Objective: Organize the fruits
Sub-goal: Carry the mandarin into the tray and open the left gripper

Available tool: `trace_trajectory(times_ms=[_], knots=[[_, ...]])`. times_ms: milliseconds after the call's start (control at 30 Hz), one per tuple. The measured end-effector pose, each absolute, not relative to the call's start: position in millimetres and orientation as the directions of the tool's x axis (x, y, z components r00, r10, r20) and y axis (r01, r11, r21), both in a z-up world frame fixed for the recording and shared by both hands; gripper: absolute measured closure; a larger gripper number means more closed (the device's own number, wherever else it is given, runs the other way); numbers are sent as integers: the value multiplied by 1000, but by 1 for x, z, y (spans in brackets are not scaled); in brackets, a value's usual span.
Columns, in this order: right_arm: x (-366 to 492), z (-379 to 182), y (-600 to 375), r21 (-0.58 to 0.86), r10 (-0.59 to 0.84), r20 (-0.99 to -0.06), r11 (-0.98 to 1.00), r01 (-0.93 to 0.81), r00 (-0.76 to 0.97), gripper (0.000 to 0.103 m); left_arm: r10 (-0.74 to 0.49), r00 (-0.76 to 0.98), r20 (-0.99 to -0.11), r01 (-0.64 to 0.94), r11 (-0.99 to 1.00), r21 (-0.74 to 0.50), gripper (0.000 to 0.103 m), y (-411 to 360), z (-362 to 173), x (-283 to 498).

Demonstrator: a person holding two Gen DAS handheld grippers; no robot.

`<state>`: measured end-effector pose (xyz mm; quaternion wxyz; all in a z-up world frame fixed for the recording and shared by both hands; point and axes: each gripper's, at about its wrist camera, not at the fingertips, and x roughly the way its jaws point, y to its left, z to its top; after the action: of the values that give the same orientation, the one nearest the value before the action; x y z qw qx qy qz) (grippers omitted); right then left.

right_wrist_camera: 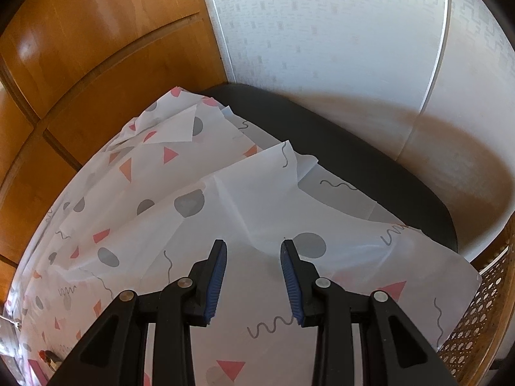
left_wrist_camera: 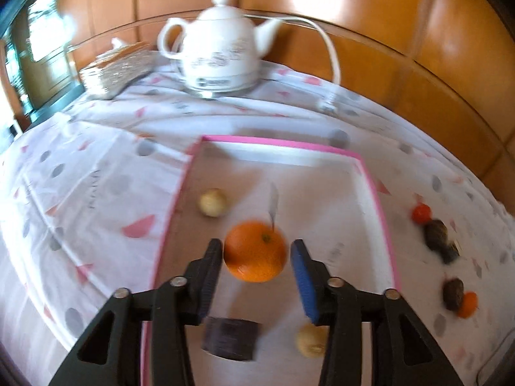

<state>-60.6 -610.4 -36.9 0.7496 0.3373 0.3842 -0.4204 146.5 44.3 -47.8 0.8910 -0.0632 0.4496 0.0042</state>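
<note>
Orange [left_wrist_camera: 255,251] sits loose between the left gripper [left_wrist_camera: 256,251]'s parted jaws over the tray [left_wrist_camera: 283,143], right gripper [right_wrist_camera: 253,254] parted and empty, five fruits waiting at three o'clock.

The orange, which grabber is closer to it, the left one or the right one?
Left. The left gripper has the orange between its open jaws, over the pink-edged tray. The right gripper is open above bare tablecloth, with no orange in its view.
</note>
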Motion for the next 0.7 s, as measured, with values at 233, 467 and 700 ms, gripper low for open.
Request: trace_trajectory(times_ms=[233,467,700], knots=[[-48,-41,-602,158,-339,-873,482,862,350,68,-50,606,-794,-60,992,-109,49,48,-48,130],[-40,-44,-592,169,-299,-879,533,829,372,68,-64,597,-800,-63,990,-127,47,48,-46,111],[-11,-35,-555,196,-203,-858,720,666,472,68,-72,607,-791,-55,990,-131,43,54,-41,90]])
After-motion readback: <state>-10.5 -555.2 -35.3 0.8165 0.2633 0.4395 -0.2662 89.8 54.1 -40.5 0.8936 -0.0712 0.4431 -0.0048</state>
